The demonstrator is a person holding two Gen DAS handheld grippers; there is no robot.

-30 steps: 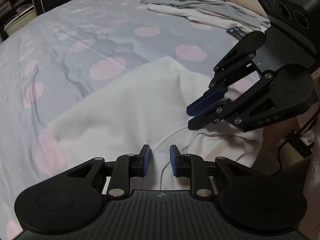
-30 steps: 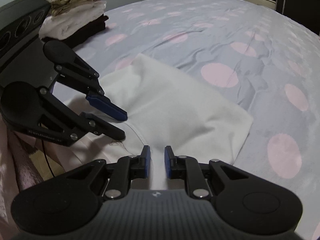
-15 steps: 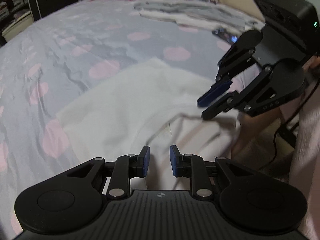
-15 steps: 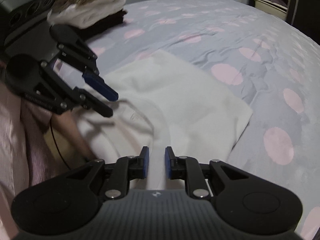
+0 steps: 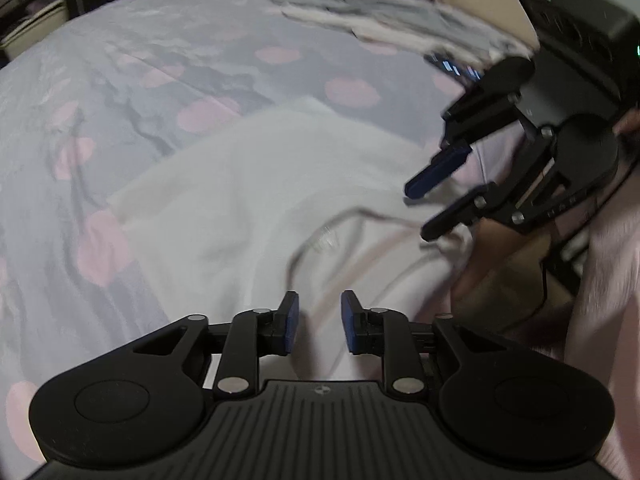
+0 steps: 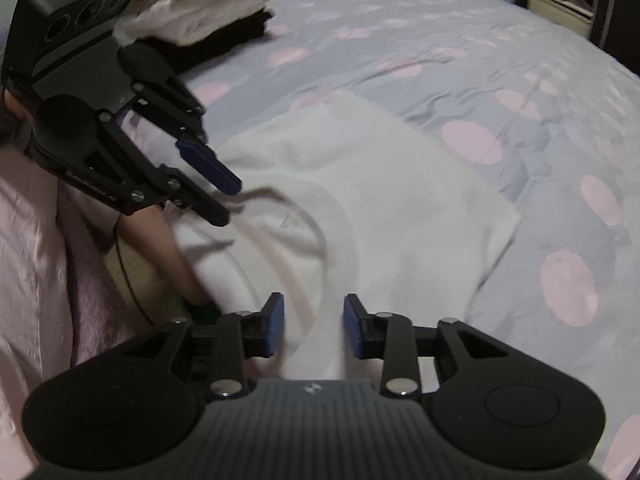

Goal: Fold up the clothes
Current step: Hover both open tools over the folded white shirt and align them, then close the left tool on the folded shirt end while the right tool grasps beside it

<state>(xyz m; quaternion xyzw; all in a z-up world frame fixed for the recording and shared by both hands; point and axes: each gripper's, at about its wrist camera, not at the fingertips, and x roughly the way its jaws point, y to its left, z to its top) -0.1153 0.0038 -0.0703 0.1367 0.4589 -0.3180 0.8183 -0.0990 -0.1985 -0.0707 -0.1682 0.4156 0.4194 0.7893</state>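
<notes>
white knit top [image 5: 248,200]: soft, rumpled, ribbed round neckline, lying on grey bedsheet [image 5: 132,80] with pink dots. left gripper [image 5: 319,322]: matte black, blue pads, jaws parted, holding nothing. right gripper [image 6: 314,326]: same, parted, empty. folded stack [image 6: 208,20] behind.

A white garment [image 5: 248,200] lies ahead of black left tongs [image 5: 319,322] with blue pads. Beyond it, the bed [image 5: 160,60] is grey-lilac with pink dots. The black right tongs [image 6: 313,326] also have blue pads. Far to their left sits a stack of clothes [image 6: 208,12] in beige, white and black.
</notes>
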